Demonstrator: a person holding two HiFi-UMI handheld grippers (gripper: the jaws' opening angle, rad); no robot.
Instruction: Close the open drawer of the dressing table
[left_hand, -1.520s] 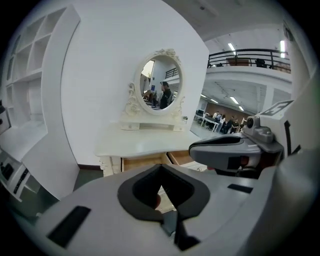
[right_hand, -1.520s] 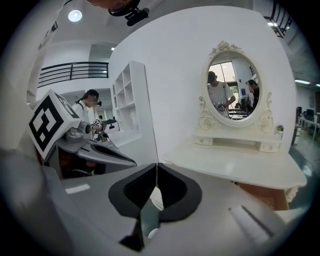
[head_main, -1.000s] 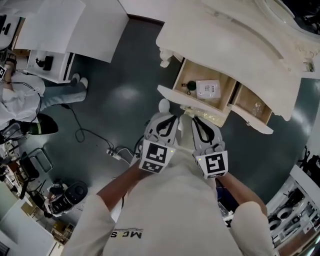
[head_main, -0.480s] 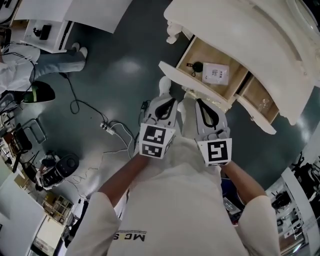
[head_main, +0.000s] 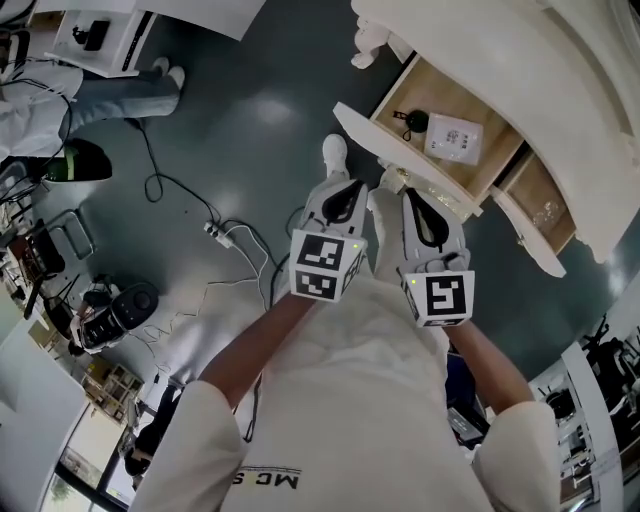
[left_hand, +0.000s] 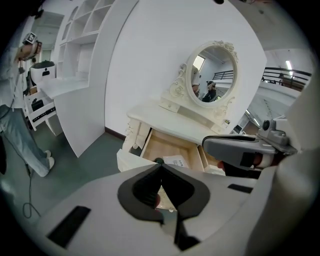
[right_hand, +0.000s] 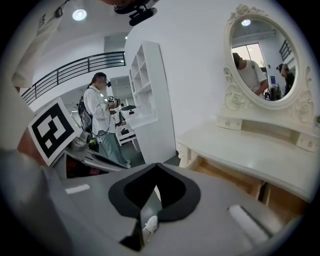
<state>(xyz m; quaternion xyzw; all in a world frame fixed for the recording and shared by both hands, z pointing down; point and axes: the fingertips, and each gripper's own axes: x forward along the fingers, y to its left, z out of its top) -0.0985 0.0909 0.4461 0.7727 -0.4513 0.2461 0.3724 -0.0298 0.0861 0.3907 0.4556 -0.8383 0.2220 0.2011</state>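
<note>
Approach step. Left tool (head_main: 343, 190) and right tool (head_main: 415, 203) both closed, empty, near drawer (head_main: 372, 140), open at 1 o'clock under worktop (head_main: 480, 50). Next, likely: set tips on its front, push inward.

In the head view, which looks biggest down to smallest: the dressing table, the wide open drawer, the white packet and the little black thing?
1. dressing table, partly cut off by the picture's edge, clearly largest
2. wide open drawer
3. white packet, lying inside that drawer
4. black thing beside the packet, smallest
</note>
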